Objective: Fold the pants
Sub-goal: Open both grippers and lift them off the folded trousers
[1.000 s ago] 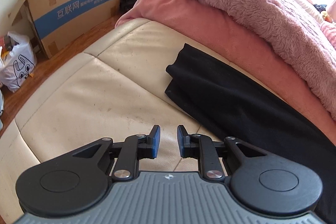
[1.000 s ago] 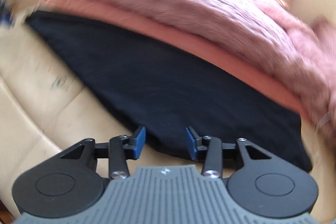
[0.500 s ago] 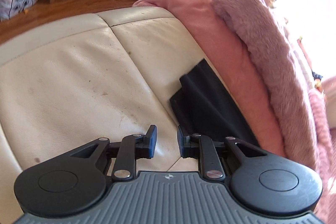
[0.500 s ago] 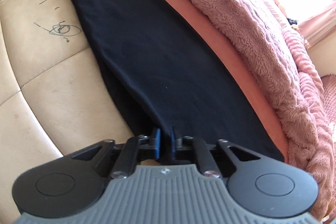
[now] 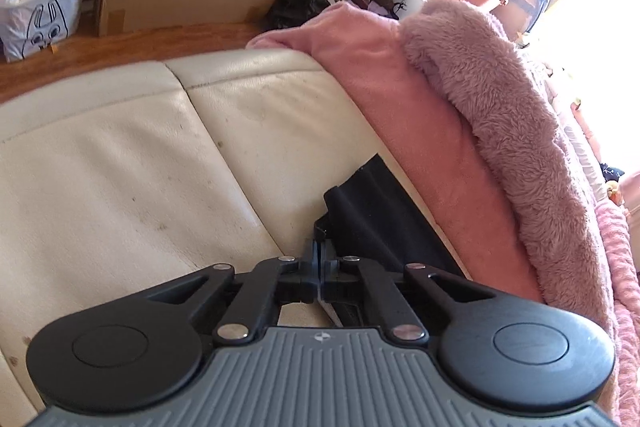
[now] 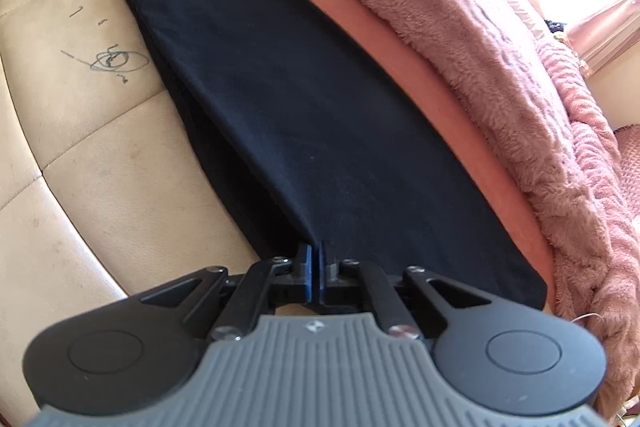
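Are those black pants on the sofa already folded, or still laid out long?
Still laid out long: the black pants stretch across the sofa beside the pink blanket.

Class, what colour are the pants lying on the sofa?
The pants are plain black, with no pattern; the right wrist view shows them best.
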Tool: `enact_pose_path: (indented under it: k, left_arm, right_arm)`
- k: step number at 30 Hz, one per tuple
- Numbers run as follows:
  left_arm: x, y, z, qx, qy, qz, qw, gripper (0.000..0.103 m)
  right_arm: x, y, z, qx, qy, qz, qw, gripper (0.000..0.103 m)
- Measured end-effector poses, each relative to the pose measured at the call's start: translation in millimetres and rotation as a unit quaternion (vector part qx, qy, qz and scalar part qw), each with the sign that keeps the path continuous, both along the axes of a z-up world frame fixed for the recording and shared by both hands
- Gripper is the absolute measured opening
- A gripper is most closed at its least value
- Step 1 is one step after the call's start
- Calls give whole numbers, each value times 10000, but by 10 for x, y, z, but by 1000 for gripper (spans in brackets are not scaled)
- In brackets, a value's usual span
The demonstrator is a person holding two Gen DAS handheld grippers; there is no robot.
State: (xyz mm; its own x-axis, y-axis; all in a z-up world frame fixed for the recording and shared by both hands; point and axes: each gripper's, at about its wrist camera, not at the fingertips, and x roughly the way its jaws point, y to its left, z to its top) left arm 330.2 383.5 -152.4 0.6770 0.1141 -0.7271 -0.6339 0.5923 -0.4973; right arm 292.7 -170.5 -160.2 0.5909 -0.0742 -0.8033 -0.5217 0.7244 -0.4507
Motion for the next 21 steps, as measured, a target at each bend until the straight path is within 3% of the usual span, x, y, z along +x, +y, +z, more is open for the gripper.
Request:
enact_pose_path:
  k: [9,17,20,21]
  left_arm:
    - [-192,70,121,352,215,-62,9991,0]
    - [-558,280,76,-168,363,-71,9992,1]
    - [-653,322,235,124,334,0,9994,2]
    - [-660,330,295,180,280,-51,9994,3]
  right_arm:
    - [-104,-178,-83,-76,414,-124,9990,0]
    - [-86,-174,-74,117,553,-94,9984,0]
    - [-100,-201,-12,273,532,-119,9981,14]
    - [-107,-227,43,434,494,-137,9977,32]
